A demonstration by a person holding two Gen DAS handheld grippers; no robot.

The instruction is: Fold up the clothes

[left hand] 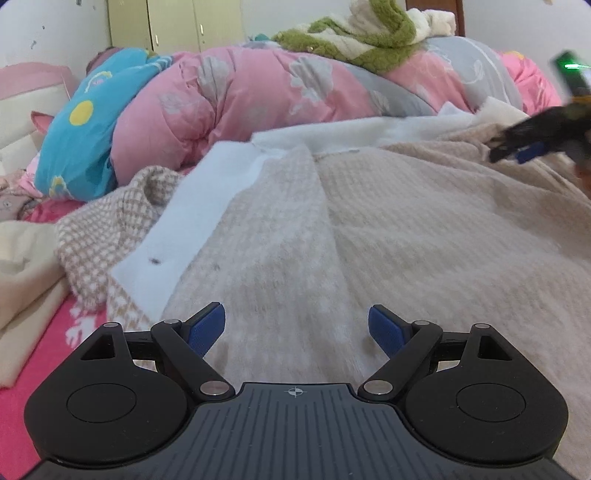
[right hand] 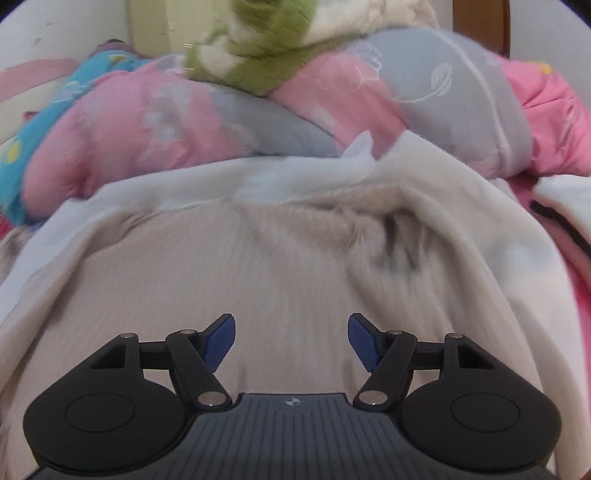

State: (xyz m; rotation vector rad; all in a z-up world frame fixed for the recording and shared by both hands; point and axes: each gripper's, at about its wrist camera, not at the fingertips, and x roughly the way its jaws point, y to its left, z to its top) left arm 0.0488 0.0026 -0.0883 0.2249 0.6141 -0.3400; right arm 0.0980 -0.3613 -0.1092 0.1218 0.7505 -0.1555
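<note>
beige garment [left hand: 406, 229]: 1 | pink quilt [left hand: 236, 103]: 1 | green-white fleece [left hand: 369, 33]: 1 | blue pillow [left hand: 85, 129]: 1

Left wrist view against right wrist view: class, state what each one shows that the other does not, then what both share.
Only the left wrist view shows the checked beige cloth bunched at the left, the garment's white lining folded open, and the right gripper, blurred, at the garment's far right edge. Only the right wrist view shows a white piece with a black edge on the right. Both show the beige knit garment spread on the bed, the pink floral quilt, the green and white fleece on top, and open jaws with nothing between them, as on the left gripper.
</note>
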